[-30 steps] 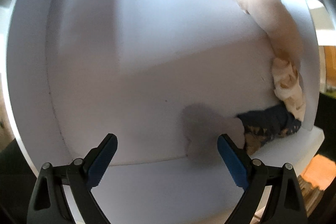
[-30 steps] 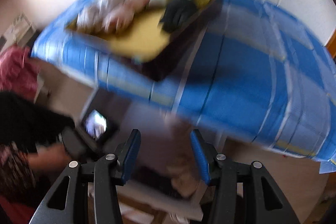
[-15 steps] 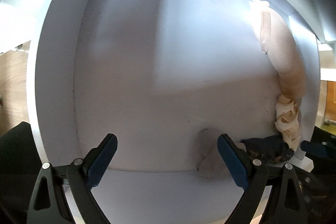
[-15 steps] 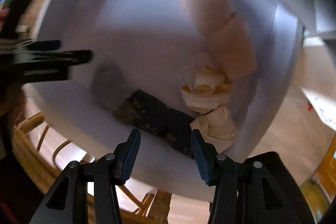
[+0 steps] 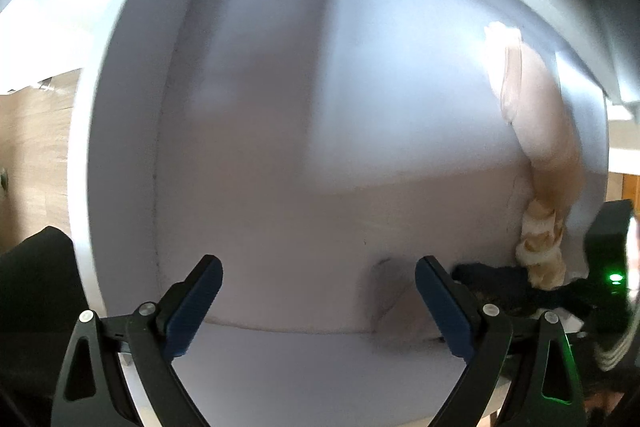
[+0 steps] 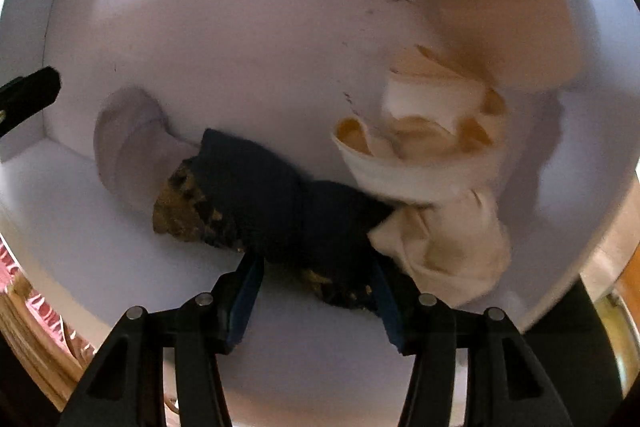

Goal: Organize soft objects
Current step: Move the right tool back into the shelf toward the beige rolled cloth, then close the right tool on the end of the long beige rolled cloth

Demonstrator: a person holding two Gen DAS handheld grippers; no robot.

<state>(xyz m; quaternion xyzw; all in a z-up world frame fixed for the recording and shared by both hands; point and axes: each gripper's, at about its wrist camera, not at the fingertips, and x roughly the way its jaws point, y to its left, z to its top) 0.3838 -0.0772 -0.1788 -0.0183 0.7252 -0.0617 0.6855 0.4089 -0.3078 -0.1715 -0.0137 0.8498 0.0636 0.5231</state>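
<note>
The soft things lie inside a white box (image 6: 224, 27), bunched along its right wall and near right corner. Going left to right in the right wrist view: a pale grey roll (image 6: 132, 147) stands against the near wall, a dark navy bundle with mottled brown ends (image 6: 264, 203) lies beside it and touches it, then a cream cloth twisted into folds (image 6: 424, 179) overlaps the navy bundle's right end, and a long beige piece (image 6: 500, 11) runs up along the right wall.

The left gripper (image 5: 318, 301) hangs over bare box floor with its jaws wide apart and nothing between them. The right gripper (image 6: 316, 291) sits low over the navy bundle, jaws part open and straddling its near edge; the blue pads flank the cloth, but blur hides whether they press on it, so I read it as not yet gripped.

Risks from here, as I judge them: the cream cloth lies on the navy bundle's end, so a lift could drag it along or unroll it. A shallow pinch at the brown edge may catch one layer only, and the bundle would unfold. The grey roll, leaning on the bundle, could topple.

The right wrist view shows the overlaps and the pad placement closely. The left wrist view shows instead how much of the box floor is free, the far corners, wooden flooring (image 5: 36, 139) outside its left wall, and the right tool's body with a green light (image 5: 614, 277) at the right wall.
</note>
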